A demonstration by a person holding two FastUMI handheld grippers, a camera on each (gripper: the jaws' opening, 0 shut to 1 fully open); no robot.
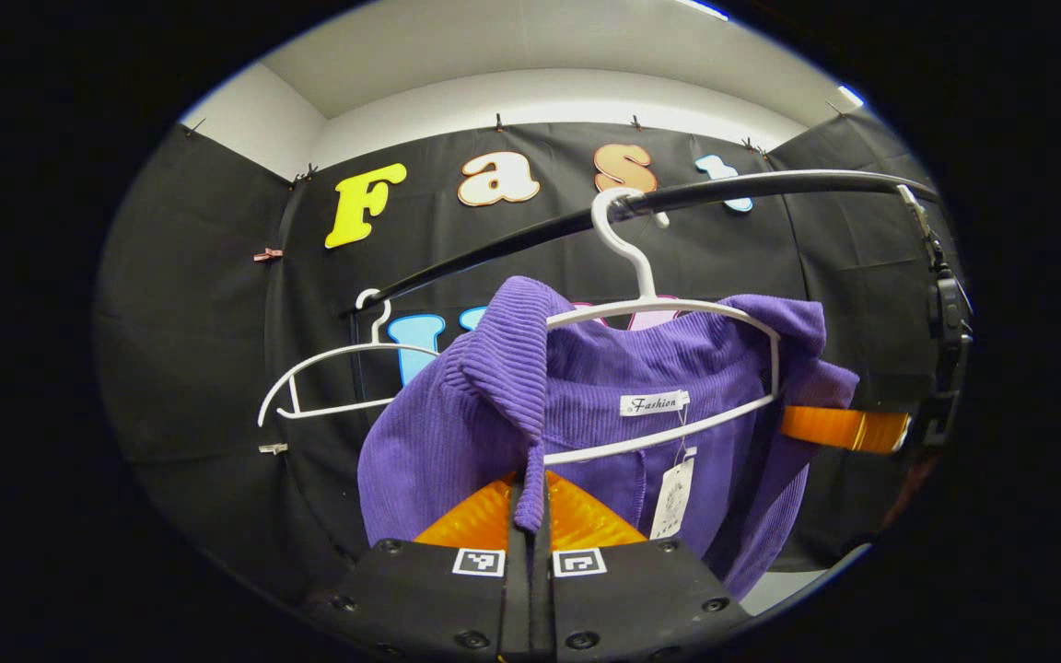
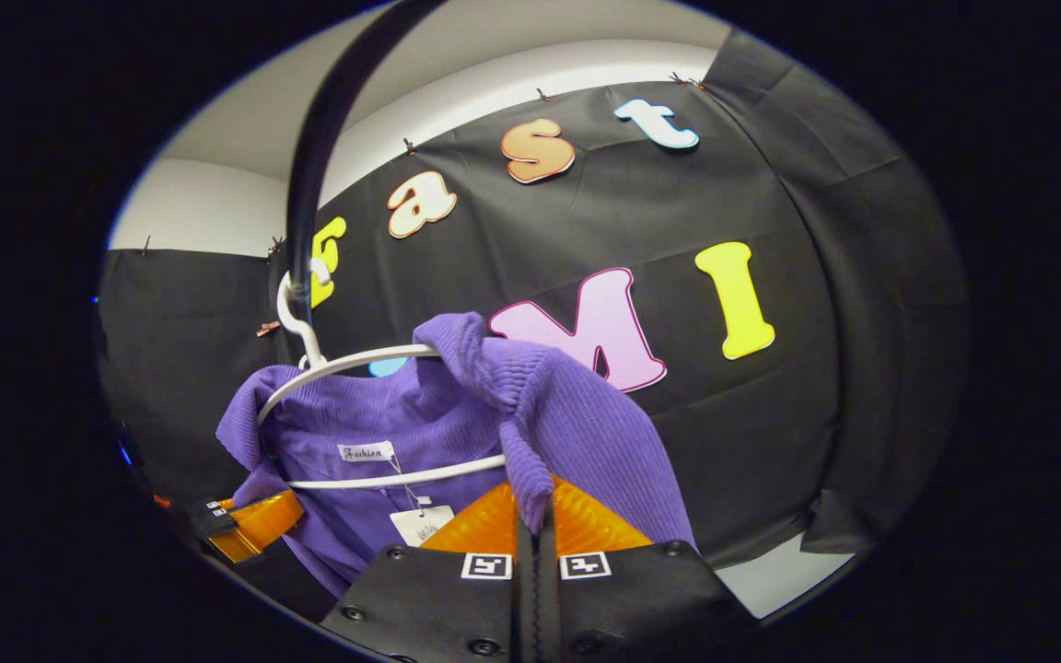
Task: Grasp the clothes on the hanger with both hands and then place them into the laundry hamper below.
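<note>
You're pinching the purple top (image 1: 494,405) from both ends right now. In the left gripper view, your left hand-held gripper (image 1: 529,516) is clenched on a fold of ribbed fabric at one shoulder, both fingers squeezing it with almost no gap. In the right gripper view, your right hand-held gripper (image 2: 532,520) is doing the same thing at the opposite shoulder. The left one is also showing low at that view's left edge, beside the top's far shoulder.

The top is hanging on the white hanger (image 1: 669,313), which is hooked over the black rail (image 1: 724,191). It's draping down from the hanger's bar, with its width running along the hanger from one gripper to the other. An empty white hanger (image 1: 328,368) is sitting further along the same rail.

What matters for the next bit, I reckon: both shoulders are wrapping over the hanger's ends, and the fabric is sitting just above and ahead of each gripper. So you'd probably need to lift both sides off those ends before dropping down.

Writing-wise, the neck label (image 1: 654,402) reads "Fashion" in script. There's a paper swing tag (image 1: 673,499) dangling under it, too small to read.
</note>
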